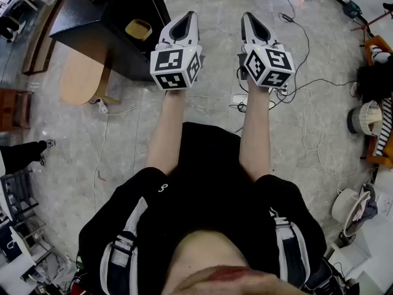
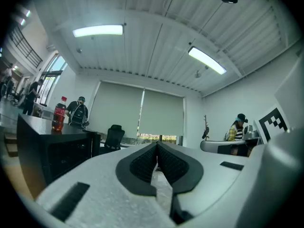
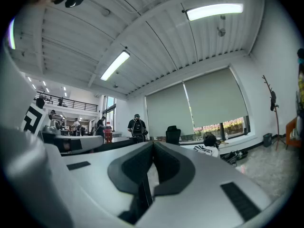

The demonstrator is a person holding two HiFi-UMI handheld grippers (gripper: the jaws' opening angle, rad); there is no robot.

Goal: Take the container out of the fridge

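Left hand-held gripper [image 1: 186,17] and right hand-held gripper [image 1: 249,18] are both held out in front at arm's length, side by side, pointing across the room. Their own views show the left jaws [image 2: 156,144] and the right jaws [image 3: 153,144] pressed together with nothing in between, so I'd guess this is a neutral carry pose before any reaching starts. Honestly, no fridge or container shows up in any view, so I can't say where the container sits. Nearest thing is a black table [image 1: 116,17] ahead on the left with a red bottle [image 2: 59,114] and a small yellowish round thing [image 1: 139,28] on top. Loose cables [image 1: 307,134] and a power strip [image 1: 238,100] on the floor ahead look like the main trip hazard.
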